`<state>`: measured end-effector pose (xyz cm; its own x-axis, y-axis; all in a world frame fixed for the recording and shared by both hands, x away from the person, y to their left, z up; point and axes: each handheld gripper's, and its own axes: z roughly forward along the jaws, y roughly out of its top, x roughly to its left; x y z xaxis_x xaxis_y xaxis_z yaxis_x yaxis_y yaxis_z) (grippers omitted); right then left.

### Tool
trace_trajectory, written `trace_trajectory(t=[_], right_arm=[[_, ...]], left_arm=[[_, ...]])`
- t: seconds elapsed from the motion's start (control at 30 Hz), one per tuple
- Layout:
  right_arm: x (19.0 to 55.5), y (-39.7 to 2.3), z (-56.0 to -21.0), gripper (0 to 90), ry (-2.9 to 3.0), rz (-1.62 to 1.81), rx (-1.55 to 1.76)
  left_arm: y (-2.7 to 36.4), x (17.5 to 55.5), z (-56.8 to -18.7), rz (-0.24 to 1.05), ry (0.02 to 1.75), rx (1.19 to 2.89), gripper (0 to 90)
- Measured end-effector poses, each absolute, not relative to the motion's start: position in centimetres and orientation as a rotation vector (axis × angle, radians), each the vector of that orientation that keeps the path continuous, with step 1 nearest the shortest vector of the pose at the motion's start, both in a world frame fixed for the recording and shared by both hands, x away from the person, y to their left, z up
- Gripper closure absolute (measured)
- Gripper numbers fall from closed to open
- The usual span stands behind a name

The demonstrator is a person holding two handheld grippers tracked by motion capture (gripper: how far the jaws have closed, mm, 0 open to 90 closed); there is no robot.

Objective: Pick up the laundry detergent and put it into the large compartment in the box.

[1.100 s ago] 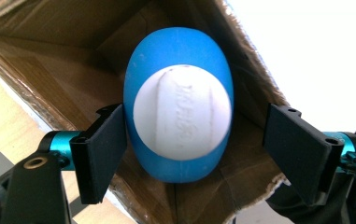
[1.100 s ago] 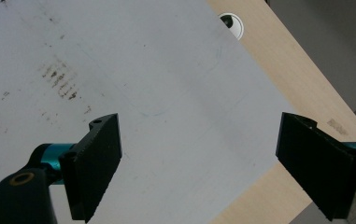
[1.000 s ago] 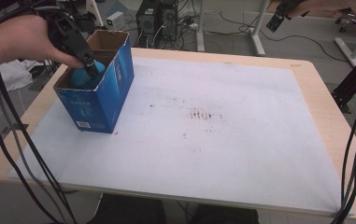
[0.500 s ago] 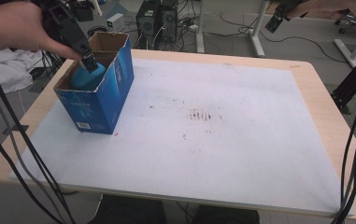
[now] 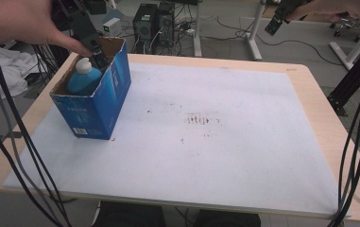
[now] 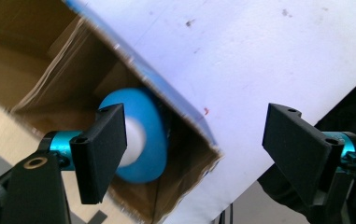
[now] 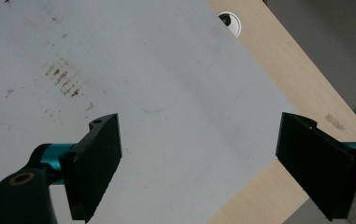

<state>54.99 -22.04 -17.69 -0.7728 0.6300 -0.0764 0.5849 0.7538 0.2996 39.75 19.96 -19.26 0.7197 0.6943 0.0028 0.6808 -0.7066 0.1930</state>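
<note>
Since the earlier frames your left gripper (image 5: 98, 56) has lifted up off the bottle (image 5: 84, 78) and now sits above the far rim of the box (image 5: 103, 106), your left hand (image 5: 19, 23) higher and further back. Bottle count: one, blue with a white cap, standing inside the box, cap poking near the open top. Box count: one, blue cardboard, open on top, on the left part of the worktop (image 5: 310, 101). In the left gripper view your left jaws stand wide apart, nothing between them; the bottle (image 6: 143, 135) shows below, partly behind one jaw, inside the box (image 6: 49, 70). Your right gripper (image 5: 278, 20) is up at the far right, off the worktop, held by your right hand (image 5: 331, 7). In the right gripper view its jaws are wide apart too, empty, looking down on the white sheet (image 7: 143, 70) and a bare wooden corner of the worktop (image 7: 297, 79). One white sheet (image 5: 225, 142) covers most of the worktop, with a patch of brown stains (image 5: 201, 120) near the middle. Black cables (image 5: 7, 142) hang at both sides.
</note>
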Motion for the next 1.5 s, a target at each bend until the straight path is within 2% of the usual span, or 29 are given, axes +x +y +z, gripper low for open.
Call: trace_trajectory(t=[0.8,1.2,1.5], right_arm=[[53.1,-23.5,-16.6,13.6,2.753,0.424,1.003],[52.1,-24.1,-16.7,13.6,2.756,0.448,0.986],[51.6,-24.4,-17.0,13.6,2.76,0.46,0.971]], left_arm=[[11.0,39.9,-20.6,0.06,0.777,2.873,22.0],[8.7,40.1,-21.2,0.072,0.709,2.885,22.0],[8.5,40.1,-21.4,0.07,0.709,2.886,22.1]])
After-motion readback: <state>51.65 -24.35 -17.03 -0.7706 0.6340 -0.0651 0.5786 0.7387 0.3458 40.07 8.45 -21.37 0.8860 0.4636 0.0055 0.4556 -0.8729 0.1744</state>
